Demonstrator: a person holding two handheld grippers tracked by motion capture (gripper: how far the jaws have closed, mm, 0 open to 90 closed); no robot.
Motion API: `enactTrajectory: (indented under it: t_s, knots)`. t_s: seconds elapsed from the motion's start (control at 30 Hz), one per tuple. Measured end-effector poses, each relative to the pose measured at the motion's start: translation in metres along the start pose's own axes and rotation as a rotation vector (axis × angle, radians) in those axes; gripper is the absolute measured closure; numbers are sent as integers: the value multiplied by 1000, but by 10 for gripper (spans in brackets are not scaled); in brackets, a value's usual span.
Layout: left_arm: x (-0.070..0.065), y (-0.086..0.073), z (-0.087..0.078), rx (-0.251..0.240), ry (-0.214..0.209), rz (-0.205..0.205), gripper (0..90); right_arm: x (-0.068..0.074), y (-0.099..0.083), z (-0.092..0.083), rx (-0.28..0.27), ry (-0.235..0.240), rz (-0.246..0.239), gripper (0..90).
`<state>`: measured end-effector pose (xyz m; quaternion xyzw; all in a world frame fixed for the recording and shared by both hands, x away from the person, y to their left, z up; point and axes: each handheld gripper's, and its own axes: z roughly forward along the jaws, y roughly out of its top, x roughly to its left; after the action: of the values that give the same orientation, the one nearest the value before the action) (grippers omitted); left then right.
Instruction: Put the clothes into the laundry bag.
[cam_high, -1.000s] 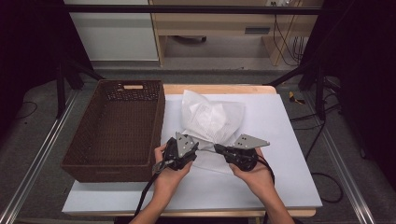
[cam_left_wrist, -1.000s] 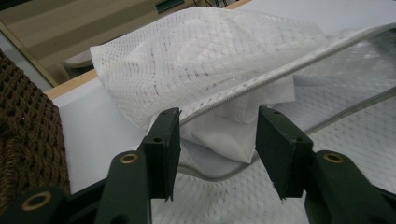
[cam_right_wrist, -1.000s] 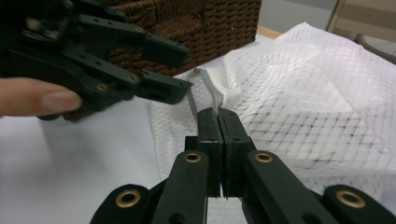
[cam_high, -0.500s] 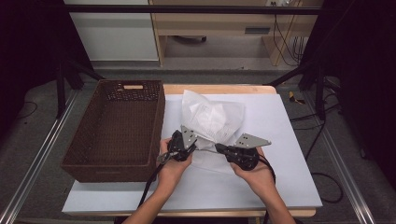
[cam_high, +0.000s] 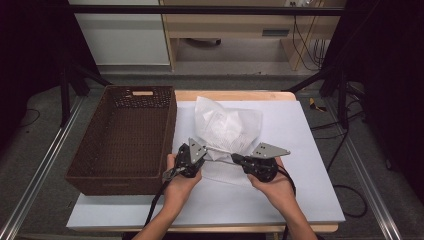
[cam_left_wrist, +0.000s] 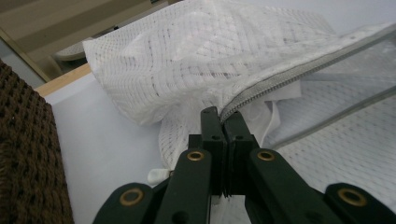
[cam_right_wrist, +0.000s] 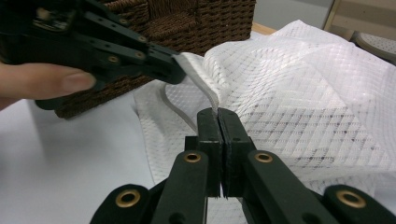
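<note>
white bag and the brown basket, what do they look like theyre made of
White bag: looks like thin synthetic mesh fabric, matte and semi-sheer, with a woven grid pattern, soft creases and a grey zipper along its edge. Brown basket: looks like woven wicker or rattan, possibly a plastic imitation; dark matte strands in a tight weave.
</note>
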<state>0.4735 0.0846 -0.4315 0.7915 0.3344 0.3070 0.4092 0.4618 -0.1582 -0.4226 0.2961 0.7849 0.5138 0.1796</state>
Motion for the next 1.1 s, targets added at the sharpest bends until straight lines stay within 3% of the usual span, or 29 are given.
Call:
enactTrajectory:
  t_s: [0.3, 0.37, 0.53, 0.6, 0.73, 0.87, 1.1]
  knots:
    - [-10, 6, -30, -29, -41, 2, 890, 2, 10, -16, -6, -1, -25, 891]
    - [-11, 8, -34, -27, -56, -16, 890, 3, 11, -18, -6, -2, -30, 891]
    - [-17, 9, -41, -34, -81, -10, 889, 5, 17, -30, -5, -17, -57, 889]
    - [-19, 4, -43, -22, -89, -1, 888, 8, 14, -30, 27, -16, -89, 887]
    - [-23, -12, -40, 15, -97, 18, 886, 9, 5, -23, 66, -2, -99, 887]
    - [-25, -29, -34, 54, -69, 69, 882, 12, -9, -6, 148, 17, -137, 885]
    - [-23, -45, -26, 115, -73, 62, 876, 19, -20, 10, 238, 24, -203, 883]
